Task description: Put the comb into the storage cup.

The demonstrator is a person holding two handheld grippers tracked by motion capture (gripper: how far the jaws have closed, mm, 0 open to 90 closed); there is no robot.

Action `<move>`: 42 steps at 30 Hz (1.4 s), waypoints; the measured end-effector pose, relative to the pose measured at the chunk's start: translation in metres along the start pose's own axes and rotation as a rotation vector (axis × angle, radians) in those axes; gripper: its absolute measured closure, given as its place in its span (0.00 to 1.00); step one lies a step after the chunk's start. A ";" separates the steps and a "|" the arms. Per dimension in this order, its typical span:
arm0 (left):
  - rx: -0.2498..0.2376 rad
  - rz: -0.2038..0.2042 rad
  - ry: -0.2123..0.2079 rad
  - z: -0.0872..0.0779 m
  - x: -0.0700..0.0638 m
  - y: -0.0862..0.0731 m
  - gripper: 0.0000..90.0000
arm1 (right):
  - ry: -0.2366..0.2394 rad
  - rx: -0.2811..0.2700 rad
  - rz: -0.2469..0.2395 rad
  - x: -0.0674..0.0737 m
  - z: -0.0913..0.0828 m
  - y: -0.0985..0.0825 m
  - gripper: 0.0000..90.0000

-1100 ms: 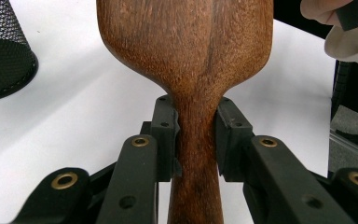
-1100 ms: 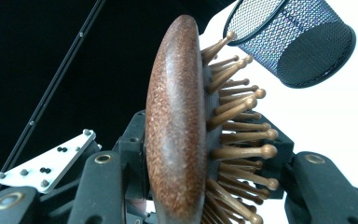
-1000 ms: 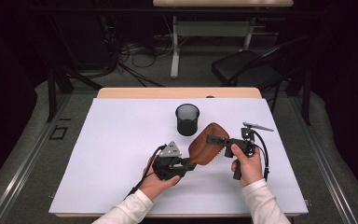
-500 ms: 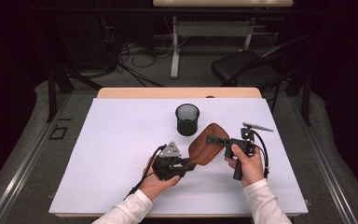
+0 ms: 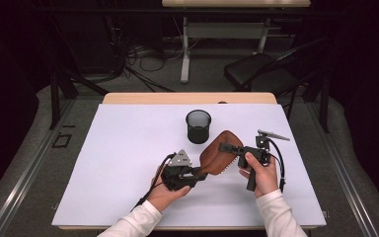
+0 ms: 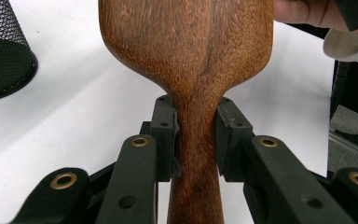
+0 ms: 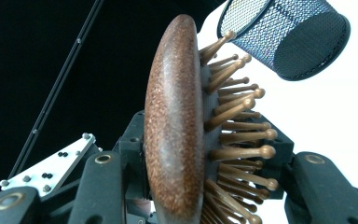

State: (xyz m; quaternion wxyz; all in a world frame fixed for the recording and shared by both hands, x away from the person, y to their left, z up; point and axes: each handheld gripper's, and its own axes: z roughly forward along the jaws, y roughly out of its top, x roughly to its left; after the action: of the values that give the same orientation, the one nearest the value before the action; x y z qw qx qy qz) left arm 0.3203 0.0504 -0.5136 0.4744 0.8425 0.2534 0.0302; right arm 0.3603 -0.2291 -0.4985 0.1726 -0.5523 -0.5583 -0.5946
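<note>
left gripper [image 5: 200, 173]: near centre, points right, jaws clamped on hairbrush [image 5: 221, 157] handle | right gripper [image 5: 224, 147]: points left, palm upright, jaws pinching brush head, back and bristles | hairbrush: held off white table [image 5: 118, 163], just near-right of mesh cup [image 5: 198, 126]

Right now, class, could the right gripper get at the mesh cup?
Probably not yet: the right gripper is shut on the brush, which the left gripper also holds. The cup stands close, with bare table between.

Left tool [image 6: 196, 140] clamps wooden brush [image 6: 191, 56] neck; mesh cup [image 6: 2, 51] beside.
</note>
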 end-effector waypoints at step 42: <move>-0.075 -0.100 0.065 -0.017 0.017 0.004 0.56 | -0.041 -0.141 0.079 -0.020 -0.019 0.004 0.54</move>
State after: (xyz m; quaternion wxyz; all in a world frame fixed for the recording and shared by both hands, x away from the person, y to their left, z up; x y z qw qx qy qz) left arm 0.3320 0.0698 -0.5037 0.4982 0.8090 0.3090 0.0432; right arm 0.3609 -0.2546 -0.5090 0.1451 -0.5967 -0.4961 -0.6138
